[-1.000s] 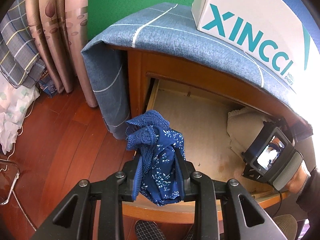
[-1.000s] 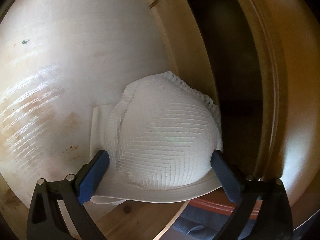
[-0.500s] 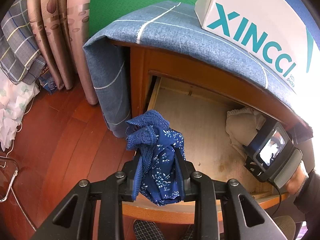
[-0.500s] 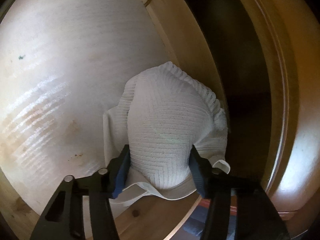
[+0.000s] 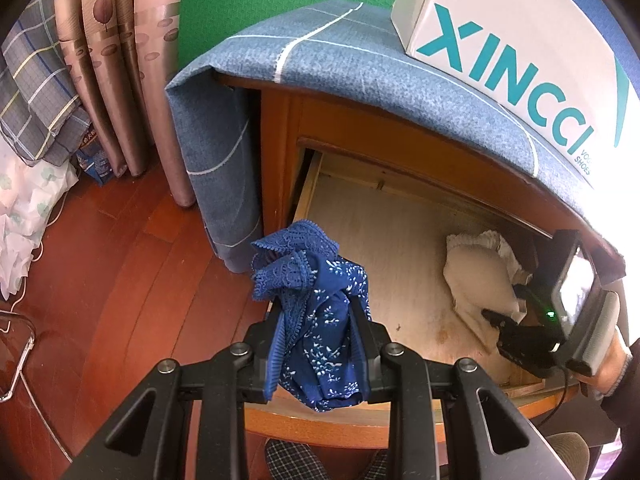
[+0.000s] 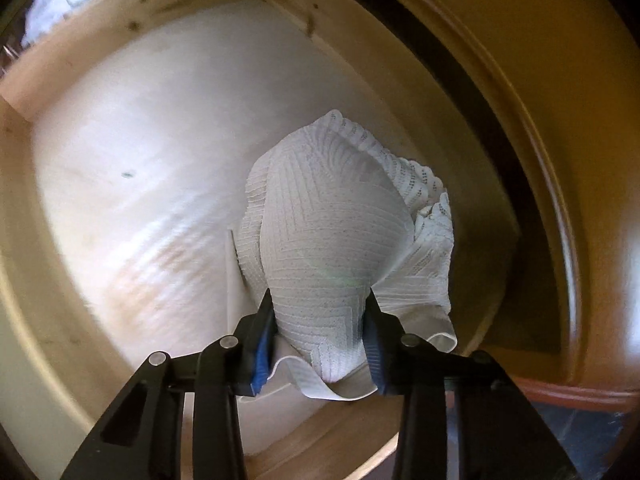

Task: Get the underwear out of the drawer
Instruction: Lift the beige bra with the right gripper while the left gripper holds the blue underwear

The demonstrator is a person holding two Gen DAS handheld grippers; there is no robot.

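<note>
My left gripper [image 5: 318, 340] is shut on blue underwear [image 5: 316, 312] with white flecks and a lace edge, held above the front left corner of the open wooden drawer [image 5: 384, 248]. My right gripper [image 6: 320, 336] is shut on white textured underwear [image 6: 336, 232] and holds it raised off the pale drawer floor [image 6: 132, 184] near the drawer's right side. In the left wrist view the right gripper [image 5: 520, 336] and the white underwear [image 5: 480, 276] show at the drawer's right.
The nightstand top carries a blue cloth [image 5: 360, 56] and a white XINCCI shoe box [image 5: 512, 40]. Curtains [image 5: 120, 60] and plaid bedding [image 5: 32, 92] stand to the left over a red wood floor [image 5: 120, 280]. The cabinet frame [image 6: 540, 160] overhangs the drawer's back.
My right gripper closed on the white underwear and lifted it, pulling back so more of the drawer shows. My left gripper kept the blue underwear and drifted slightly.
</note>
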